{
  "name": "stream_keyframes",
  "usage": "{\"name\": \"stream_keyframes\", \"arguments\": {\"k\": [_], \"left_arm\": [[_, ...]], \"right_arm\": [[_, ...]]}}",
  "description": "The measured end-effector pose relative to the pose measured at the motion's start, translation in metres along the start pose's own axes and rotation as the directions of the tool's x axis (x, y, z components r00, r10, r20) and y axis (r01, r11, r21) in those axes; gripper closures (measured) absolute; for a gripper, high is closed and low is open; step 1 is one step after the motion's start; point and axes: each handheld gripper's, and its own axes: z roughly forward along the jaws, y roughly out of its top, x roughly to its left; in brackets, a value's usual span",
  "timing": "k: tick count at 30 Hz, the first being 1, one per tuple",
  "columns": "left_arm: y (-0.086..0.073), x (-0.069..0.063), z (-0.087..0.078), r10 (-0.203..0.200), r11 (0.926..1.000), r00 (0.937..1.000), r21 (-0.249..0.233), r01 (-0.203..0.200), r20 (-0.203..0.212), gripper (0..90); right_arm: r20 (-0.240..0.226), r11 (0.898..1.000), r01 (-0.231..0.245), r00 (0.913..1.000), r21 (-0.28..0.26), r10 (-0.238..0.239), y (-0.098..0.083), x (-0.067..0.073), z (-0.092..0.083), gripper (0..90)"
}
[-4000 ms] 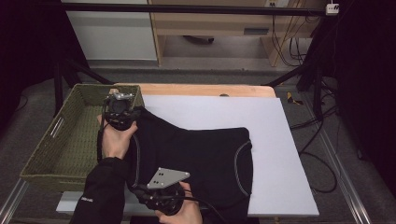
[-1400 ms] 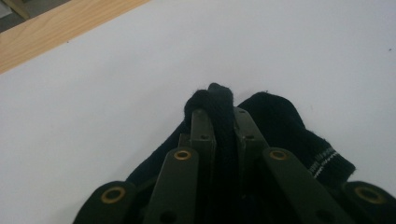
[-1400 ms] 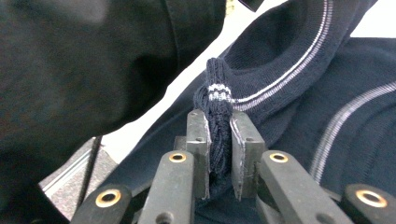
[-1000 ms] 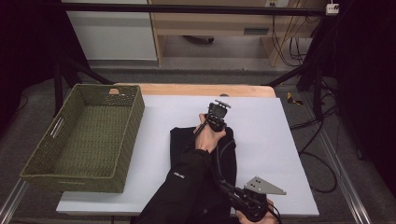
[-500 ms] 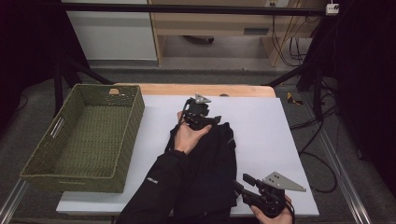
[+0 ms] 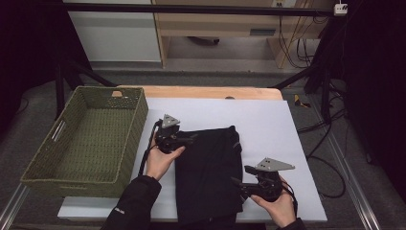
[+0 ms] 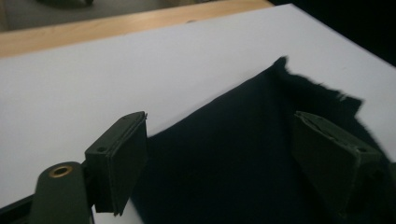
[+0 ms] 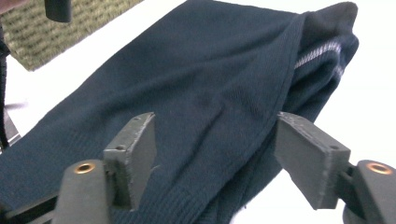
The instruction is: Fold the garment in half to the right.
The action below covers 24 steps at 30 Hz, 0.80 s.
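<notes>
A dark navy garment [image 6: 208, 172] lies folded into a long strip on the white table sheet [image 6: 268, 124]. My left gripper [image 6: 189, 139] sits at its far left corner and points right. In the left gripper view the gripper [image 7: 219, 121] is open, and the cloth [image 7: 243, 163] lies flat beneath its jaws. My right gripper [image 6: 239, 176] is at the strip's near right edge and points left. In the right gripper view it [image 8: 215, 119] is open too, over the knit cloth [image 8: 201, 84] with its grey-striped cuff. Both pairs of jaws have just been opening, and neither presses on the cloth.
A green woven basket [image 6: 131, 139] stands at the table's left, close to my left hand; its weave [image 8: 70, 32] shows beyond the garment. A wooden table edge [image 6: 206, 92] runs along the back. Bare white sheet lies right of and behind the garment.
Both grippers have let go of the garment and opened. My left hand has swung left and nearer across the cloth. The right hand has drawn slightly back from the garment's edge.
</notes>
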Motion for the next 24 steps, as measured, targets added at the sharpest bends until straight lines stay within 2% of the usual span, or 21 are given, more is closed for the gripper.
{"name": "stream_keyframes", "arguments": {"k": [4, 9, 12, 14, 17, 19, 22, 23, 24], "left_arm": [[-0.012, 0.014, 0.014, -0.022, 0.9981, 0.9988, 0.057, 0.024, -0.045, 18.2], [-0.02, 0.029, 0.026, -0.028, 0.9919, 0.995, 0.121, 0.039, -0.096, 18.3], [-0.025, 0.036, 0.032, -0.038, 0.9892, 0.9924, 0.136, 0.054, -0.117, 19.4], [-0.029, 0.039, 0.037, -0.05, 0.9873, 0.9917, 0.144, 0.067, -0.118, 21.1], [-0.033, 0.041, 0.041, -0.073, 0.985, 0.9929, 0.149, 0.086, -0.095, 22.9], [-0.035, 0.041, 0.042, -0.074, 0.985, 0.9939, 0.15, 0.086, -0.081, 29.3], [-0.037, 0.039, 0.045, -0.086, 0.9836, 0.9935, 0.152, 0.097, -0.074, 40.6], [-0.037, 0.038, 0.045, -0.083, 0.9844, 0.9933, 0.148, 0.095, -0.081, 42.4], [-0.037, 0.037, 0.045, -0.092, 0.9839, 0.9929, 0.147, 0.102, -0.076, 46.7]], "right_arm": [[-0.004, 0.999, -0.003, 1.0, 0.038, 0.003, -0.009, -0.003, 0.004, 27.5], [-0.01, 0.996, -0.036, 0.9993, 0.08, 0.037, -0.021, -0.005, 0.006, 25.5], [-0.018, 0.993, -0.043, 0.9988, 0.111, 0.045, -0.029, -0.004, 0.008, 24.3], [-0.027, 0.989, -0.052, 0.998, 0.14, 0.056, -0.034, -0.002, 0.01, 23.0], [-0.033, 0.984, -0.064, 0.997, 0.169, 0.071, -0.039, 0.0, 0.013, 23.5], [-0.04, 0.981, -0.075, 0.9957, 0.177, 0.084, -0.041, 0.001, 0.013, 25.2], [-0.061, 0.976, -0.095, 0.9922, 0.197, 0.109, -0.044, 0.004, 0.017, 33.4], [-0.05, 0.977, -0.087, 0.9939, 0.194, 0.099, -0.045, 0.006, 0.017, 37.6], [-0.059, 0.975, -0.083, 0.9935, 0.206, 0.097, -0.044, 0.008, 0.016, 43.6]]}}
